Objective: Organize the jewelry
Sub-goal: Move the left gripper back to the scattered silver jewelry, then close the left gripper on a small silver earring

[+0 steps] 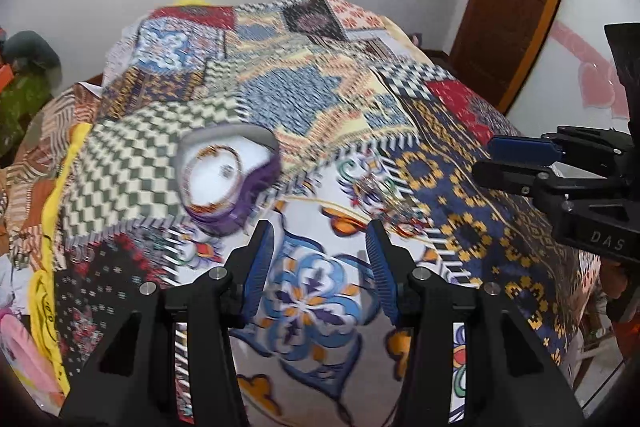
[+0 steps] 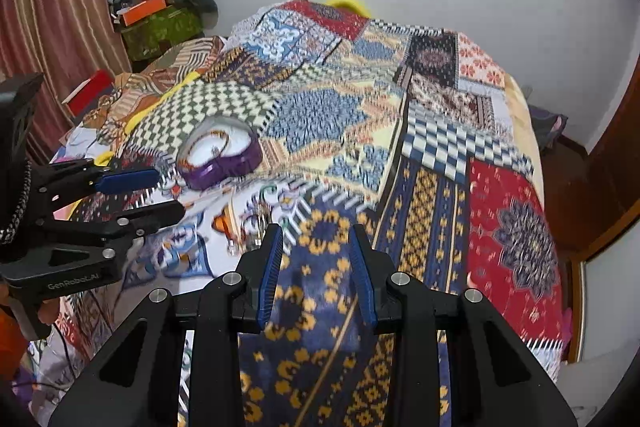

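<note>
Bed (image 1: 452,163), covered by a patchwork spread of checks, florals and gold-on-navy motifs; both views blurred. Purple round box (image 1: 230,179), white-lined, sits on the spread at the edge of the green-check patch, holding a gold-trimmed bangle (image 1: 218,173); the same box (image 2: 220,157) shows in the right wrist view, up and left of the claws. Loose jewelry (image 1: 380,195), a small glinting tangle too smeared to sort, lies on the white floral patch just right of the box; in the right wrist view the tangle (image 2: 256,227) lies below the box. Left claw (image 1: 320,273) hangs over the floral patch below the box, blue pads partly apart, nothing between them. Right claw (image 2: 316,273) hangs over the navy patch right of the box, pads a little apart, also empty.
</note>
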A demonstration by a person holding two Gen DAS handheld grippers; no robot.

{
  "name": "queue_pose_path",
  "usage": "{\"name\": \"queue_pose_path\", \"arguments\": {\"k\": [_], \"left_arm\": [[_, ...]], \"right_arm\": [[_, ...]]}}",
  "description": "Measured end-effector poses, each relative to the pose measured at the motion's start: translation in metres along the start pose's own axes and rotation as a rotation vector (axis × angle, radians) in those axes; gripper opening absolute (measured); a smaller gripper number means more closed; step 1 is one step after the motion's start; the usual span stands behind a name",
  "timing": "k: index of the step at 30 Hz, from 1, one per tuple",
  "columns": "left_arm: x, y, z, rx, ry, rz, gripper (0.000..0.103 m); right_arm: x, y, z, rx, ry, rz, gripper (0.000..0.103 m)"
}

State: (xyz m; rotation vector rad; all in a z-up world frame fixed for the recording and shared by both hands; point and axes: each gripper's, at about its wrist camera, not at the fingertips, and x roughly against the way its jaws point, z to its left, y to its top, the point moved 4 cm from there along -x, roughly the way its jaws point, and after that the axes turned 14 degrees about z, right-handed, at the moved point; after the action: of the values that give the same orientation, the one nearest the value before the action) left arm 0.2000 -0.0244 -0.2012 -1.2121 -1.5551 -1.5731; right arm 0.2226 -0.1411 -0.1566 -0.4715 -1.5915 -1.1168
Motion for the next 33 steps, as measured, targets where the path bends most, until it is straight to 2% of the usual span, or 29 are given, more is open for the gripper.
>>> {"name": "queue_pose_path", "arguments": {"k": [9, 13, 21, 27, 33], "left_arm": [[-0.022, -0.001, -0.022, -0.055, -0.033, 0.040, 0.046], [-0.029, -0.001, -0.029, -0.086, -0.067, 0.057, 0.022], [-0.040, 0.006, -0.030, -0.067, -0.100, 0.054, 0.010], [-0.035, 0.003, -0.030, -0.072, -0.080, 0.029, 0.010], [-0.020, -0.003, -0.015, -0.042, -0.076, -0.003, 0.010]], "right_arm": [[-0.020, -0.018, -0.001, -0.003, 0.034, 0.055, 0.031], [-0.021, -0.018, -0.003, -0.009, 0.048, 0.053, 0.031], [-0.024, -0.010, -0.002, -0.006, 0.073, 0.042, 0.031], [-0.026, -0.002, 0.009, 0.013, 0.112, 0.038, 0.031], [-0.036, 0.006, 0.023, 0.056, 0.108, 0.054, 0.031]]}}
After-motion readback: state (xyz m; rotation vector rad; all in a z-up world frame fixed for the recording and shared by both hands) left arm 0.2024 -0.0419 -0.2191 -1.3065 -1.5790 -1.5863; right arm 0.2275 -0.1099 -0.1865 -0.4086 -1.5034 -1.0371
